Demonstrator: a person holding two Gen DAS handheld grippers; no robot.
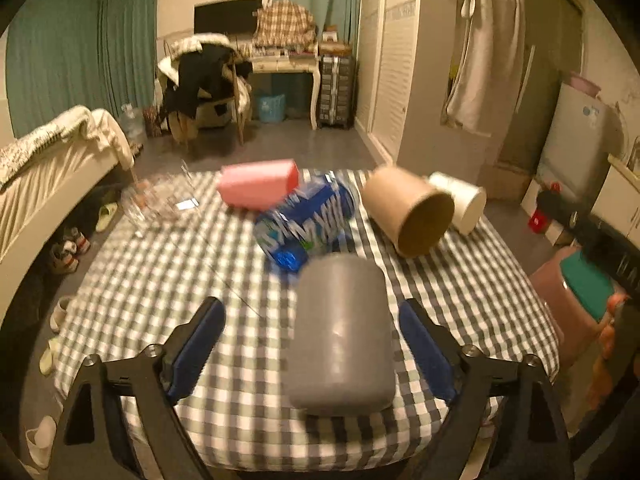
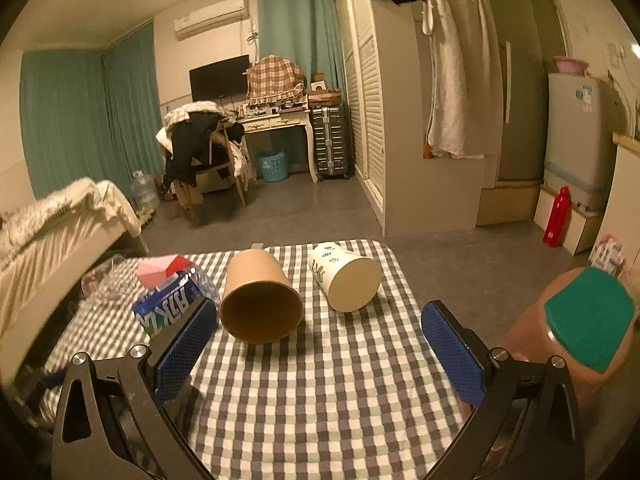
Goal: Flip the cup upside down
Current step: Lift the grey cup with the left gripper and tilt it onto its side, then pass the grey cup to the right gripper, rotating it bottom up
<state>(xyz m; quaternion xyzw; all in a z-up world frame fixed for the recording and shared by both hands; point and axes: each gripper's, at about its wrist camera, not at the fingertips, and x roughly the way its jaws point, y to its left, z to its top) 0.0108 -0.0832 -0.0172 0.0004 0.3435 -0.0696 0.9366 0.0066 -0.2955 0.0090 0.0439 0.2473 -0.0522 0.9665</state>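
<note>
A grey cup (image 1: 340, 336) lies on its side on the checked tablecloth (image 1: 160, 280), base toward me. My left gripper (image 1: 312, 340) is open with its blue pads (image 1: 198, 344) on either side of the cup, not touching it. A brown paper cup (image 1: 408, 210) (image 2: 258, 298) and a white cup with leaf print (image 1: 460, 200) (image 2: 346, 276) also lie on their sides, mouths toward me. My right gripper (image 2: 320, 348) is open and empty above the cloth, in front of the brown cup.
A blue water bottle (image 1: 306, 220) (image 2: 172, 300), a pink cup (image 1: 258, 188) and a glass item (image 1: 160, 200) lie on the table. A pink stool with a green top (image 2: 584, 320) stands at the right. A bed (image 1: 48, 168) is at the left.
</note>
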